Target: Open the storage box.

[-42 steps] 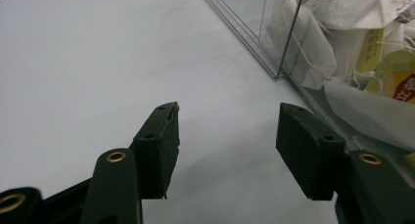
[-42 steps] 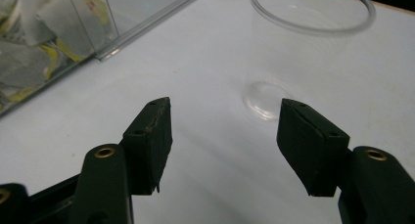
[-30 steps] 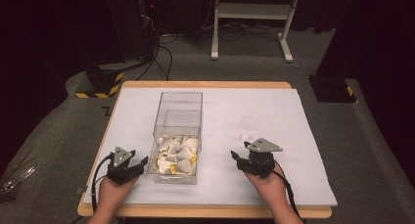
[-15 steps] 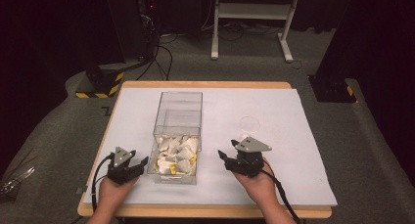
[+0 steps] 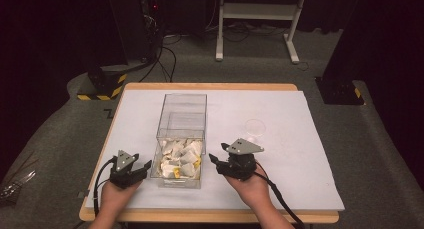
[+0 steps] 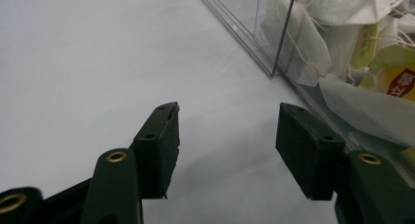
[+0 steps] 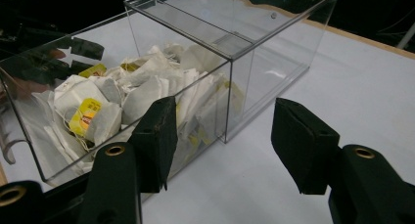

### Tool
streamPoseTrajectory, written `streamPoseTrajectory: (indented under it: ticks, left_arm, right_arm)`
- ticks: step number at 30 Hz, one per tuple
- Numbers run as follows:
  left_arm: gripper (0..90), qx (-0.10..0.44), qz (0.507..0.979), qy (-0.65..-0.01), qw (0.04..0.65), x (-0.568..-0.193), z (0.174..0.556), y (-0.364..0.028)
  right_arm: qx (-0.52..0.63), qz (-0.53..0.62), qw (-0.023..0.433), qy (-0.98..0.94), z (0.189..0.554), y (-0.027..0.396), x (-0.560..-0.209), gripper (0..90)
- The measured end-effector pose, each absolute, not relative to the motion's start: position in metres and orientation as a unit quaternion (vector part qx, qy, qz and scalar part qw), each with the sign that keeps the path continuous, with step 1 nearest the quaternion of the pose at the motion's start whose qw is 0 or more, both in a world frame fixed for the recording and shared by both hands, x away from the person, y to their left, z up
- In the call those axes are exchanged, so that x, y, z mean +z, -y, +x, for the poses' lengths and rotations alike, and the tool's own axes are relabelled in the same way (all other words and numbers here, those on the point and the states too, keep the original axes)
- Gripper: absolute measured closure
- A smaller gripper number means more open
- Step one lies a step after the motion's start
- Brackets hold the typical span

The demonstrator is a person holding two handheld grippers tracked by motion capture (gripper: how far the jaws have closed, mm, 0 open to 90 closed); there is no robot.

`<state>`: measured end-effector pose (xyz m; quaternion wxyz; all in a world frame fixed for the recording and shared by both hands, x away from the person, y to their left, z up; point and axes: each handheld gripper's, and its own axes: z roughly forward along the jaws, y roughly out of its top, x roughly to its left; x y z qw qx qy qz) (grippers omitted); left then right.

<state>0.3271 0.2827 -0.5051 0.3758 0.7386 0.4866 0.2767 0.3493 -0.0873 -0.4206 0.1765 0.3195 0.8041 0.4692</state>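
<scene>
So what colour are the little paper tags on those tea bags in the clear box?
Yellow, with a red mark on the tags of the tea bags; clearest in the left gripper view.

A clear box (image 5: 181, 139) sits at the desk's (image 5: 300, 154) centre, tea bags (image 5: 179, 158) in its near compartment. The left tool (image 5: 144, 168) lies lower left of it, the right tool (image 5: 216, 160) lower right.

A wooden table (image 5: 210, 216) topped by a white sheet (image 5: 280, 109) stands on grey carpet (image 5: 60, 134). At twelve o'clock, a white stand (image 5: 257, 11) and black cables (image 5: 165, 54) sit in darkness.
</scene>
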Motion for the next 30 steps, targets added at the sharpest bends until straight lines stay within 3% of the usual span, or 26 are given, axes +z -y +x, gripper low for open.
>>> streamPoseTrajectory:
  ticks: [30]
  left_arm:
    - [42.3, 0.275, 0.739, -0.484, 0.379, -0.505, 0.327, -0.283]
  right_arm:
    - [0.462, 0.266, 0.142, -0.834, 0.342, 0.026, -0.416, 44.7]
